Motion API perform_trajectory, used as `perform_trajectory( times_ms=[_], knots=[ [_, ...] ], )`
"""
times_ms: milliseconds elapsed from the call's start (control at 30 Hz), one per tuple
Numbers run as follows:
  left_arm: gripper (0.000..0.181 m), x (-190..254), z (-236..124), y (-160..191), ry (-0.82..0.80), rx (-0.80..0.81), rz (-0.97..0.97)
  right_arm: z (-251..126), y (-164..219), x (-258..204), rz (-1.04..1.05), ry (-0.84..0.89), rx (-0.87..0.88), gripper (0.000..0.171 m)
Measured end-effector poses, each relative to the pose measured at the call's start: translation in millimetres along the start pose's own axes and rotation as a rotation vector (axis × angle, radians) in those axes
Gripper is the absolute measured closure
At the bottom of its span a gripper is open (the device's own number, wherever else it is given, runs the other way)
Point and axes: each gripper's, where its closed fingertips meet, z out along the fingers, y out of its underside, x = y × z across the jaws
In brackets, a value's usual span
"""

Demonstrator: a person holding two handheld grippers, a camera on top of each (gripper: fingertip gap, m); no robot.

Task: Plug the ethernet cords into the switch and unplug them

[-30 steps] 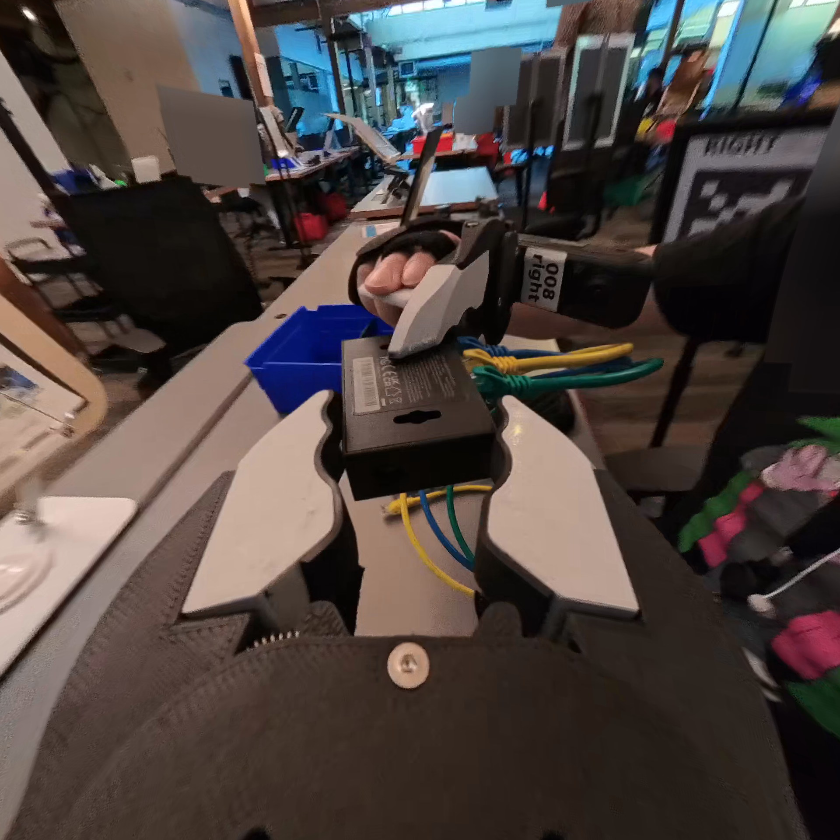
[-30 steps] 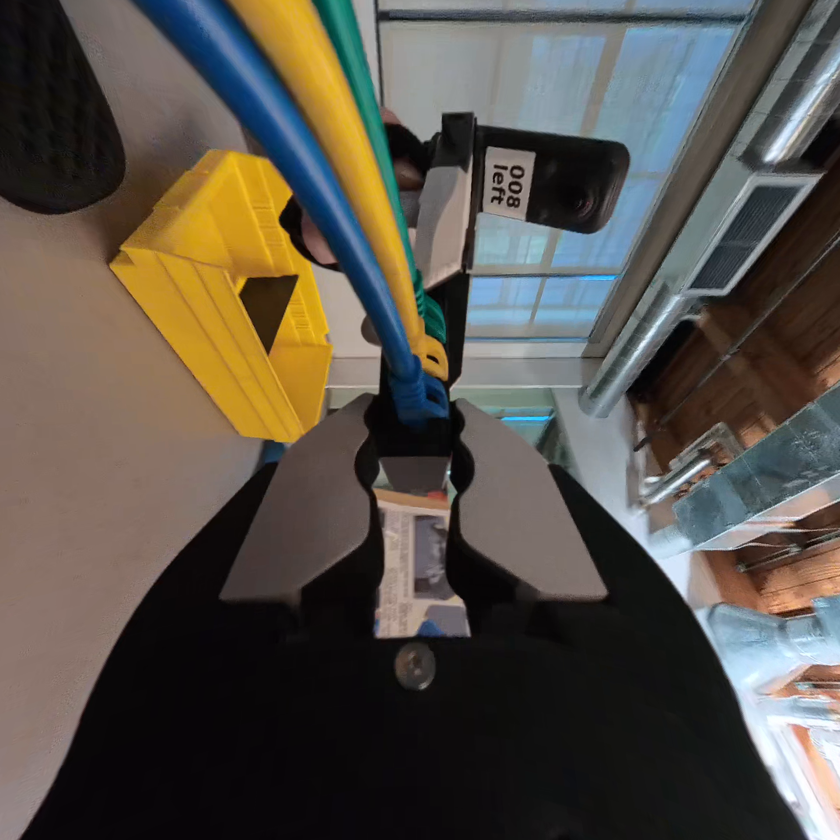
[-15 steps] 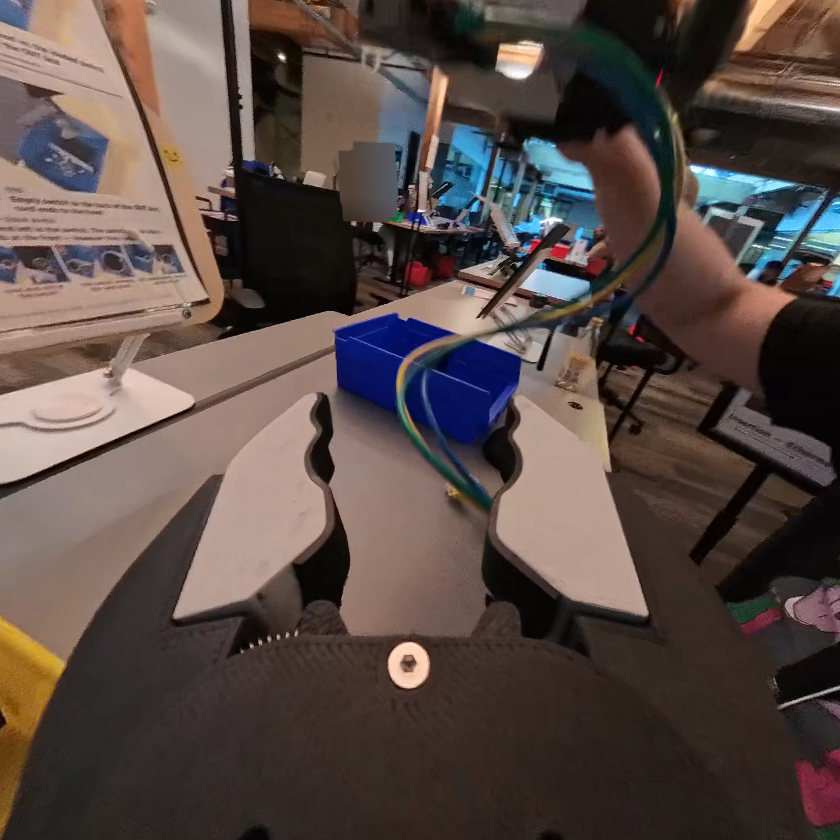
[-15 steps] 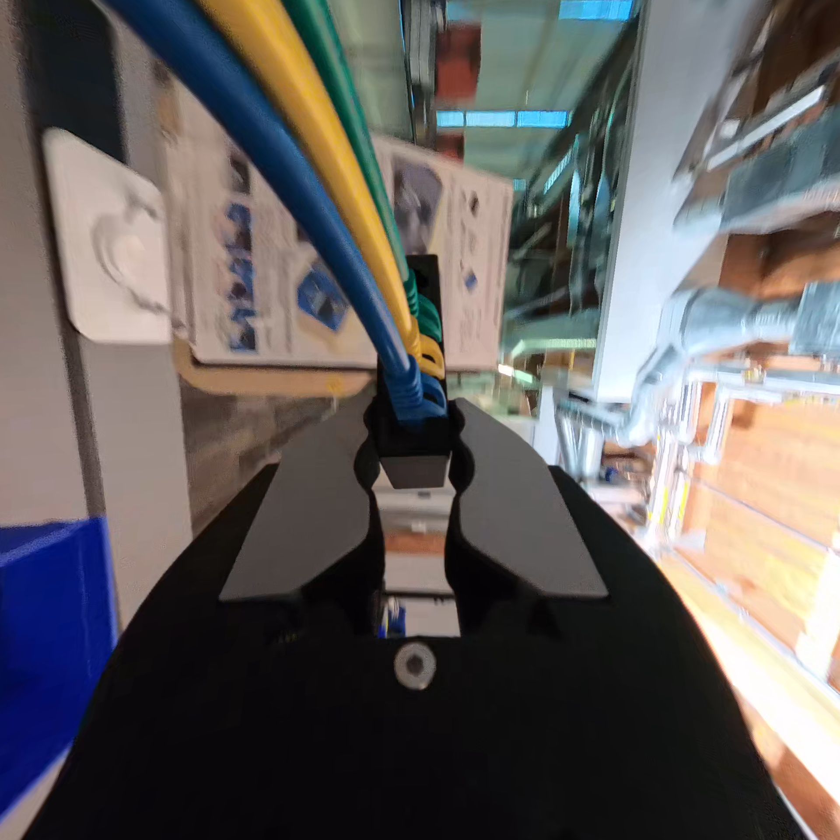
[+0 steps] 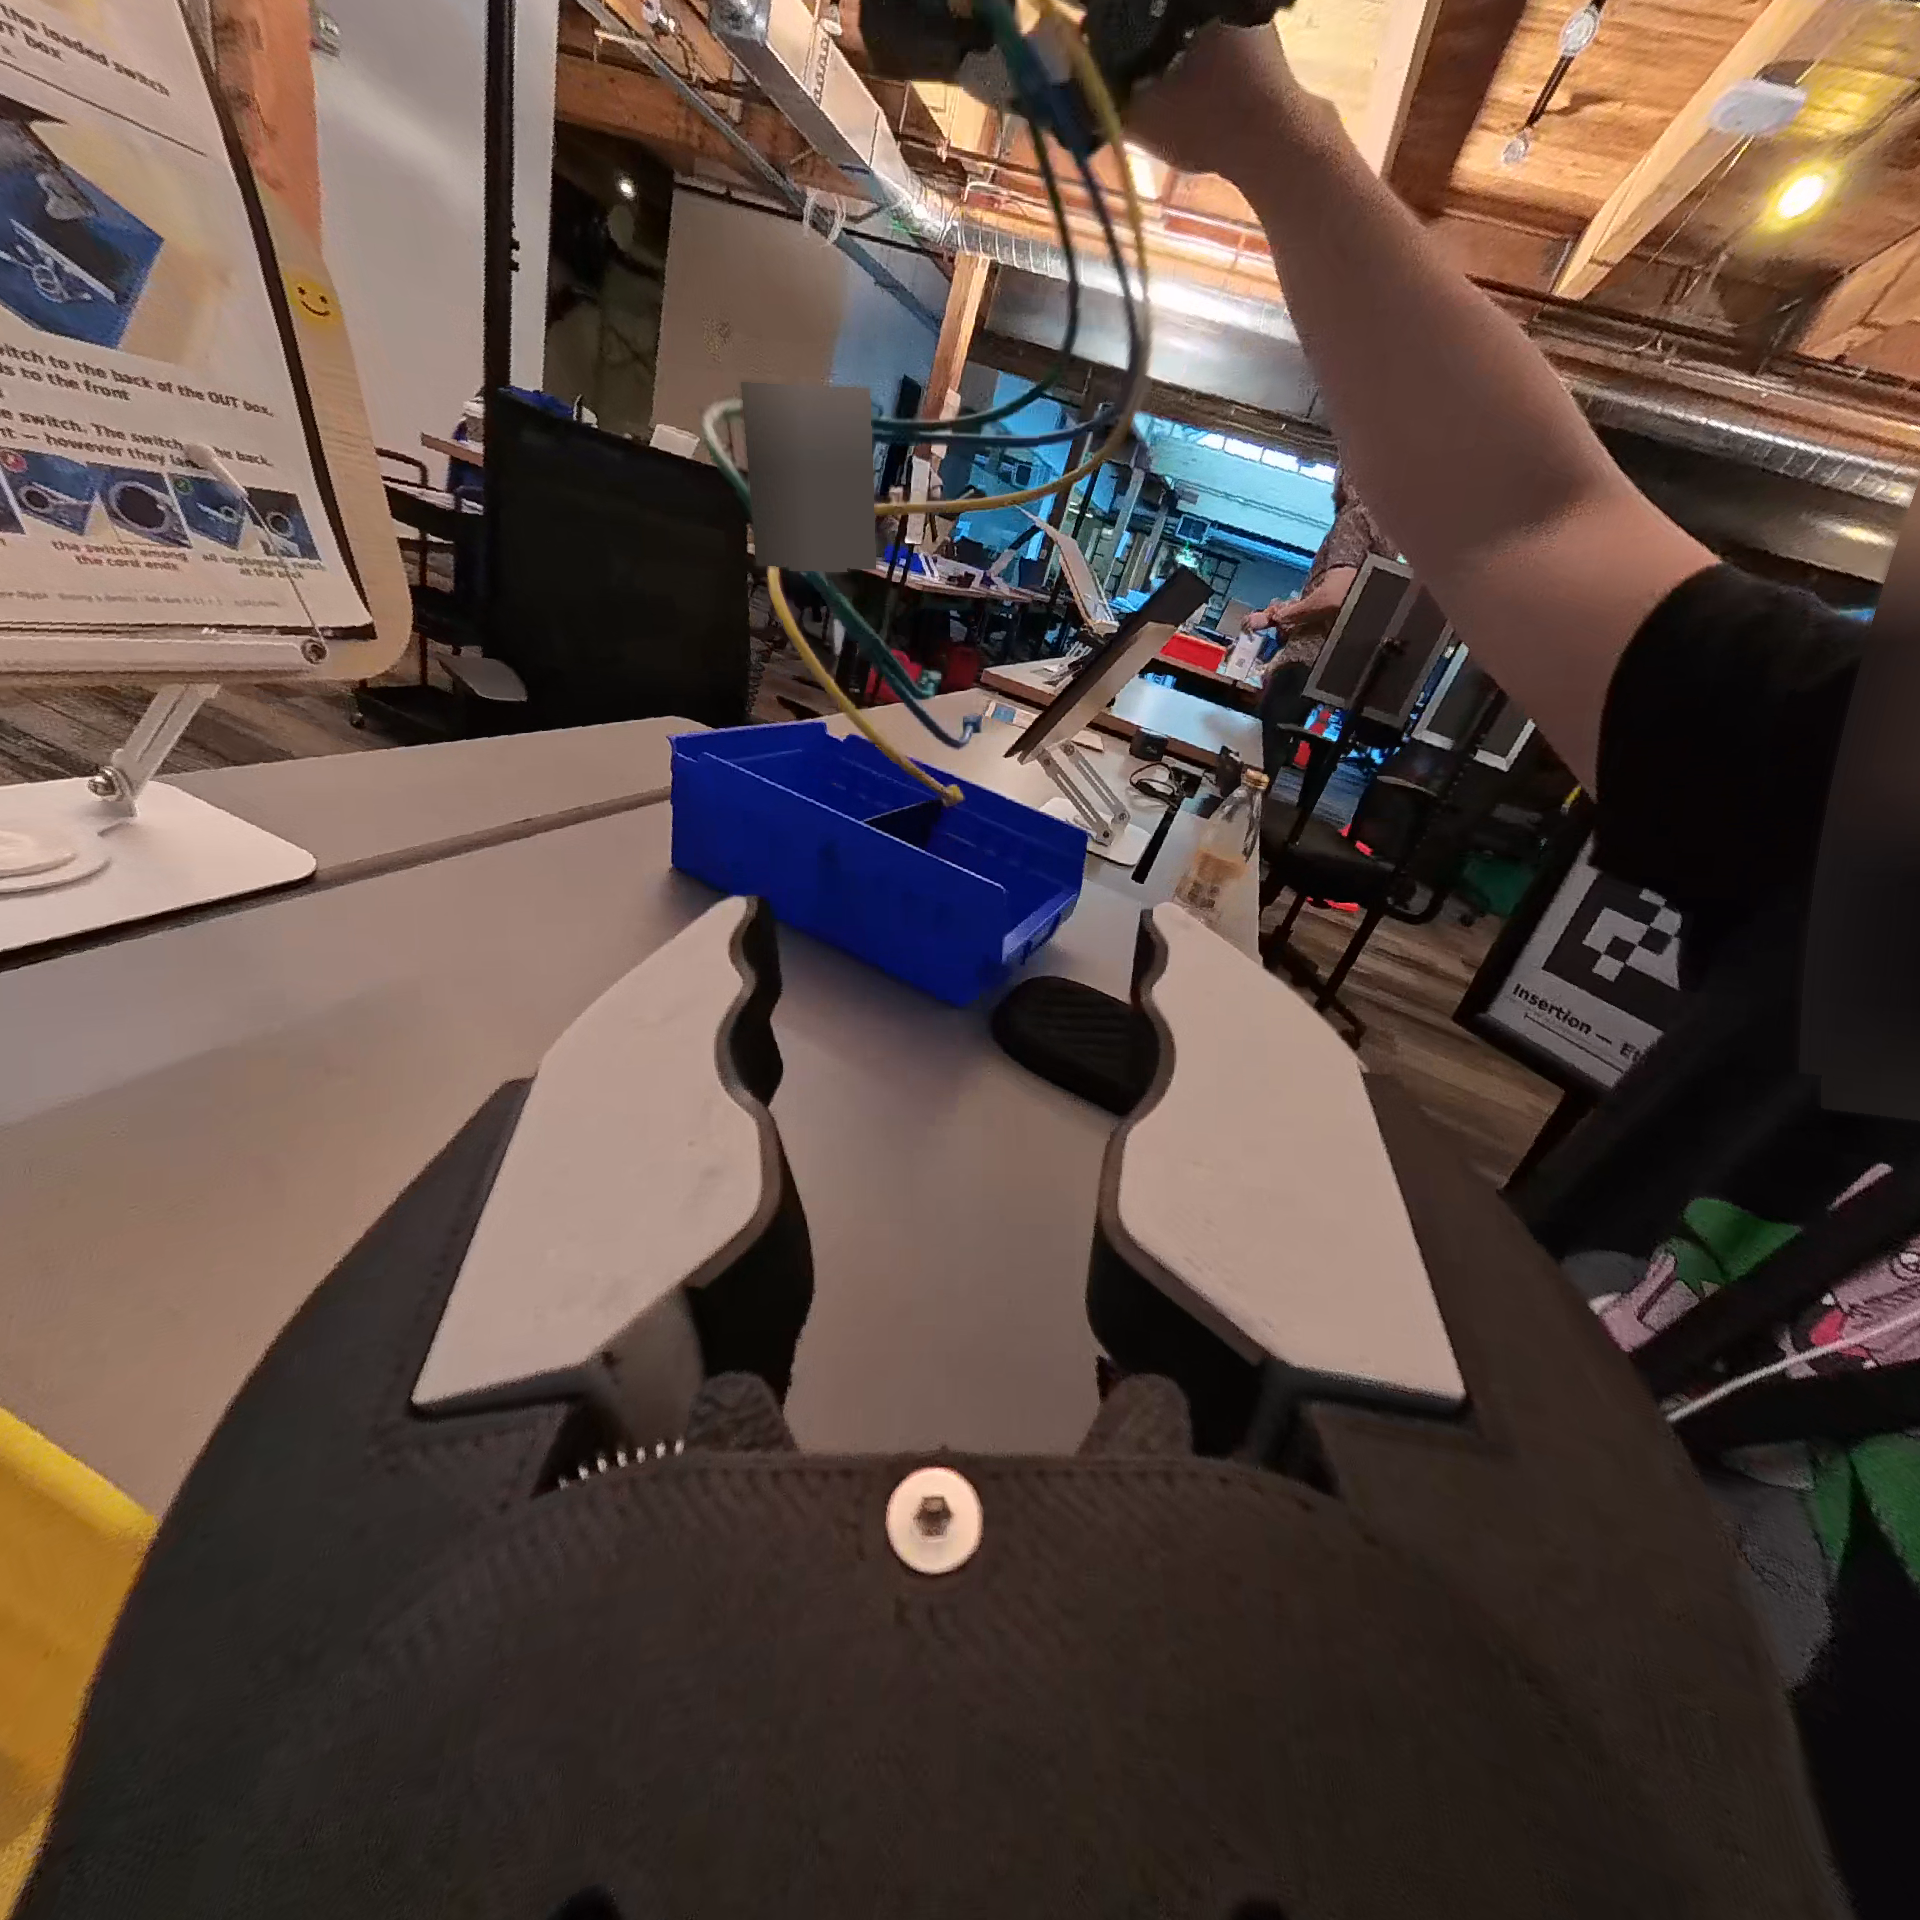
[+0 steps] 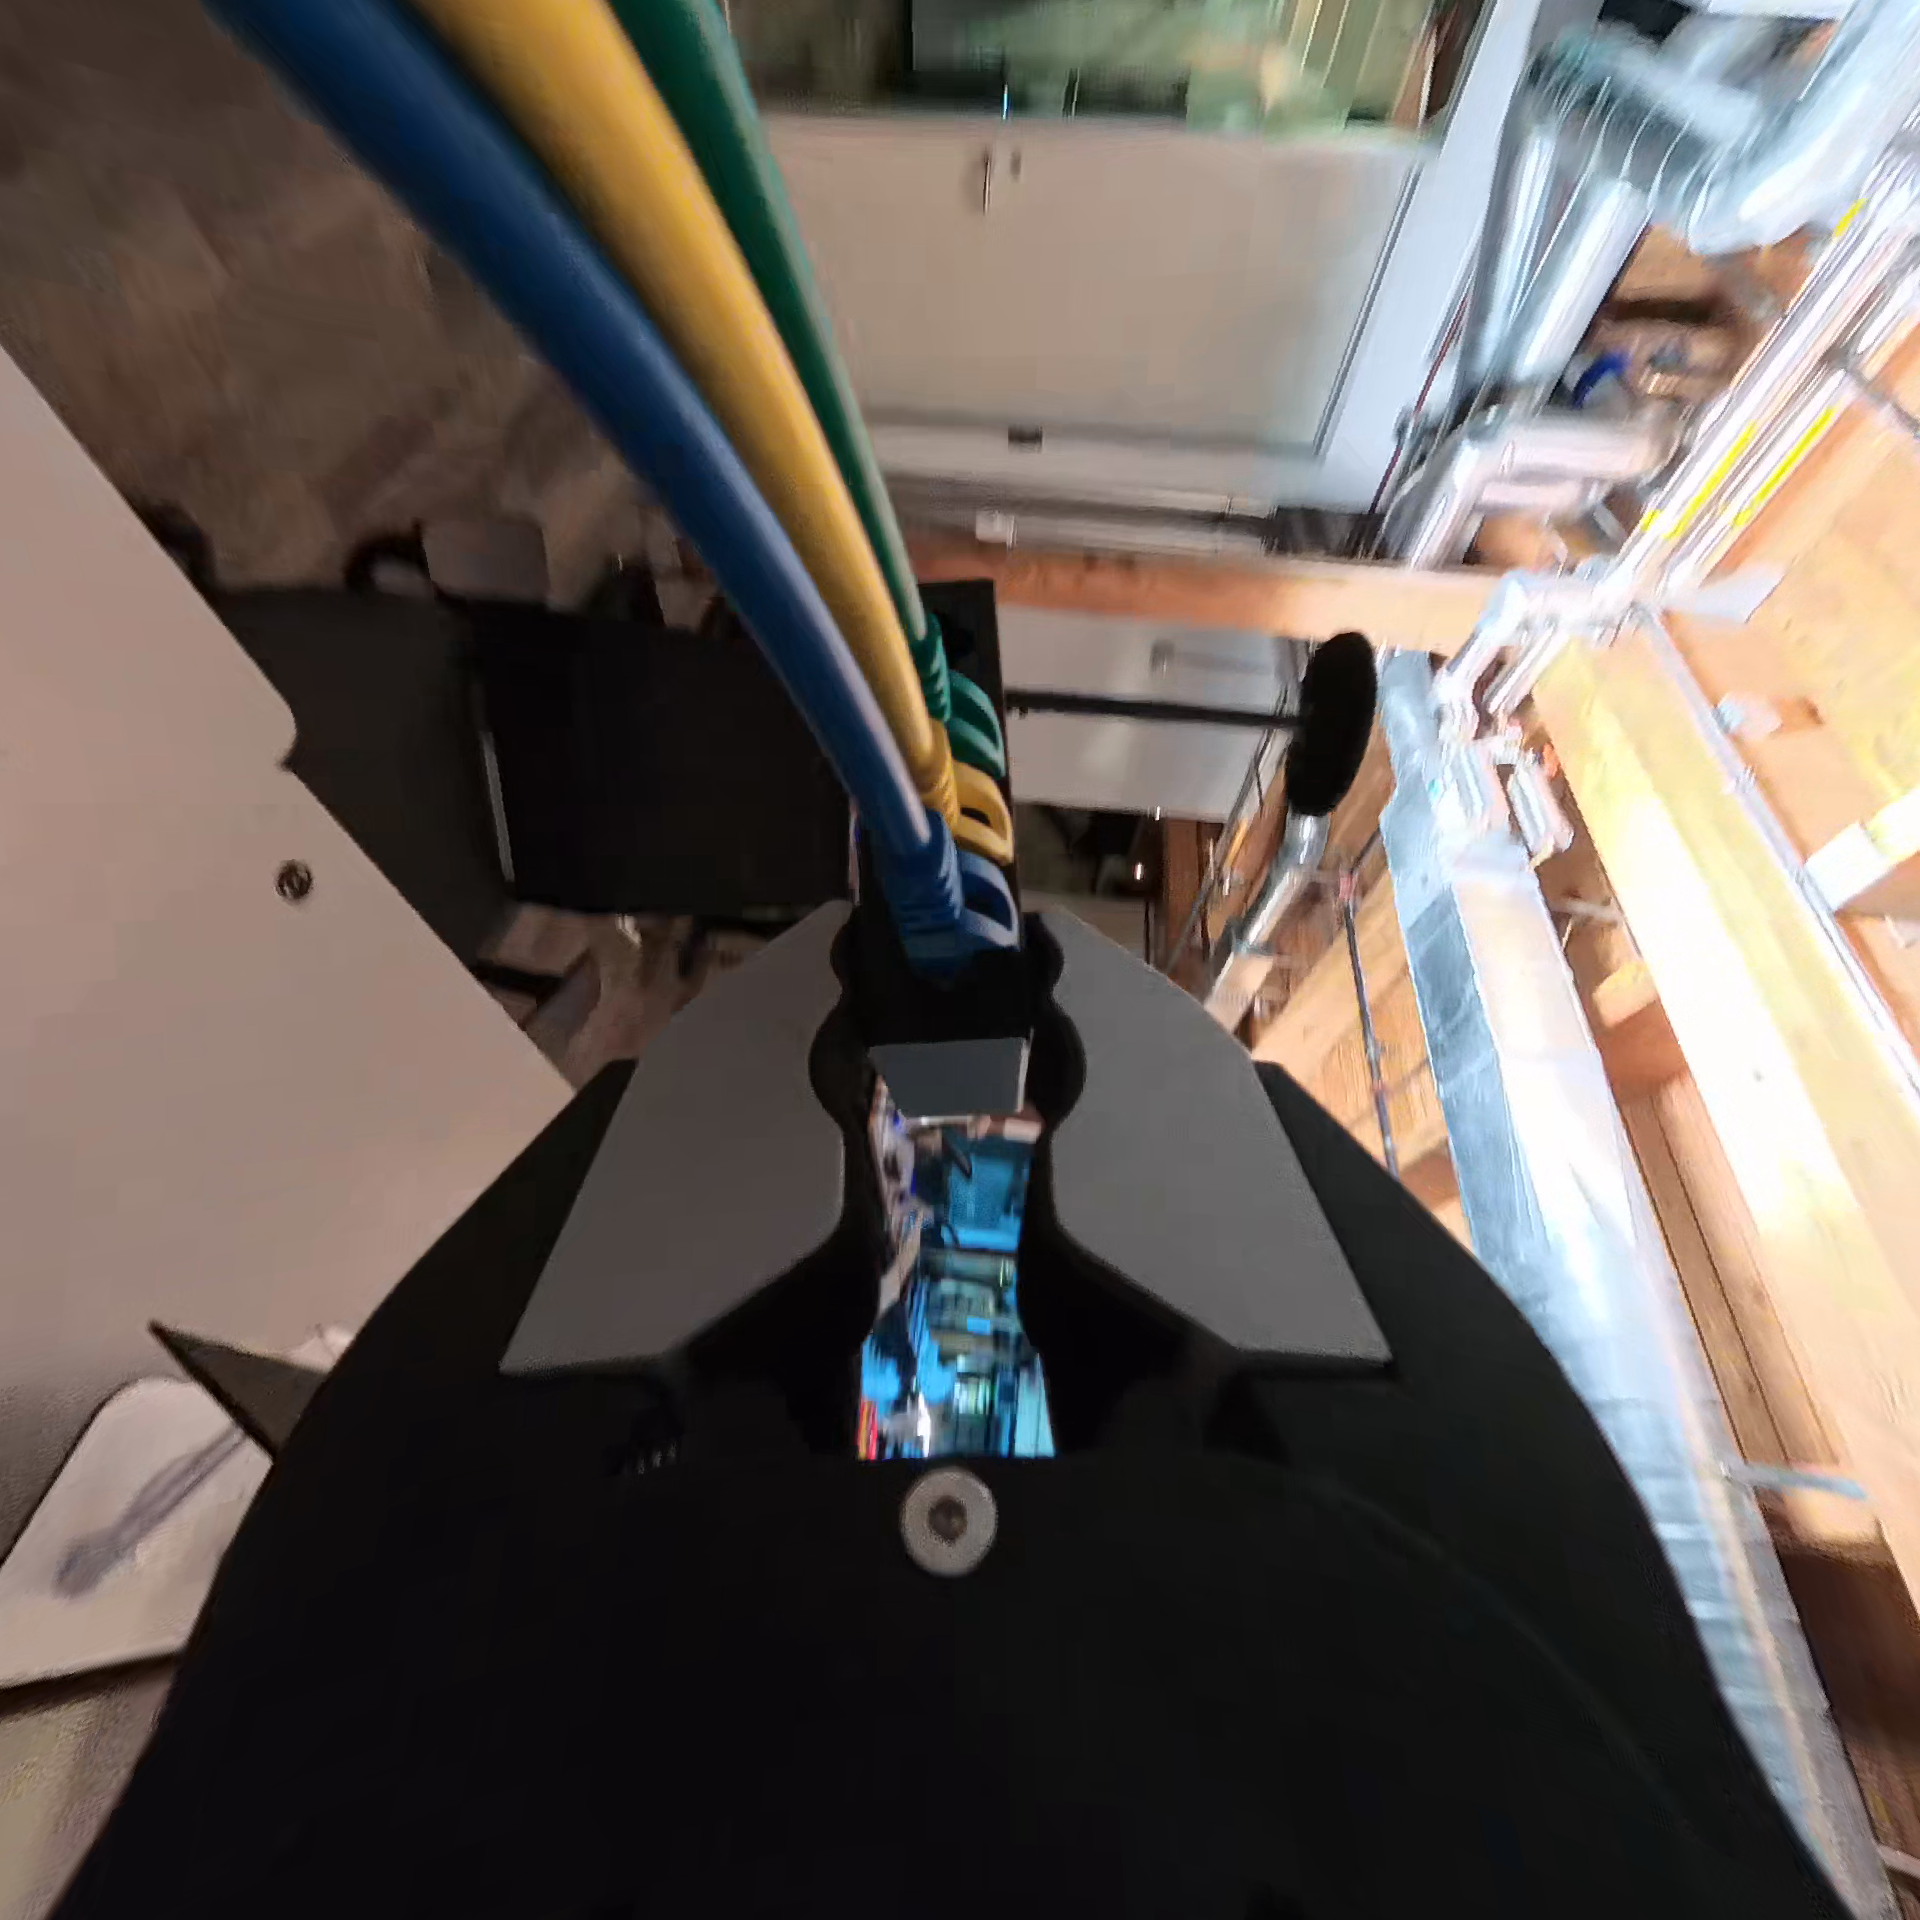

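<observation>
Blue bin [image 5: 873, 862] sits on the grey table [image 5: 260, 1049] straight ahead of the left gripper, black oval pad [image 5: 1075, 1034] by its right finger, instruction board [image 5: 156, 332] upper left.

Wooden ceiling beams [image 5: 1652, 177], metal ducts [image 5: 1714, 436], black office chair [image 5: 613, 592].

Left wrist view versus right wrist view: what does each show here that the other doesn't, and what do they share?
Only the left wrist view shows the open, empty left gripper over the grey table, the blue bin, a yellow bin's corner, and the cords' loose ends dangling over the blue bin.

Only the right wrist view shows the right gripper shut on the black switch, with the blue cord, yellow cord and green cord plugged into it side by side.

Both show the three cords and an instruction-sheet stand's base.
</observation>
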Motion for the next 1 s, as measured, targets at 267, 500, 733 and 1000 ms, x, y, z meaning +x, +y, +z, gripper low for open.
perform_trajectory(
  times_ms=[267,500,733,1000],
  knots=[
    [0.118,12.8,-10.4,16.5,-0.030,-0.044,0.009,48.7,70.5,-0.7,0.118,-0.027,-0.219,0.143],
    [0.118,8.0,-15.6,21.2,-0.056,-0.024,-0.020,74.4,87.4,-22.4,0.177,-0.026,-0.238,0.143],
    [0.118,4.2,-19.8,27.8,-0.090,-0.054,-0.018,100.0,97.7,-86.4,0.094,-0.061,-0.278,0.143],
    [0.118,6.6,-17.5,32.6,-0.103,-0.081,-0.004,108.0,119.1,-132.3,0.035,-0.171,-0.301,0.143]
  ],
)
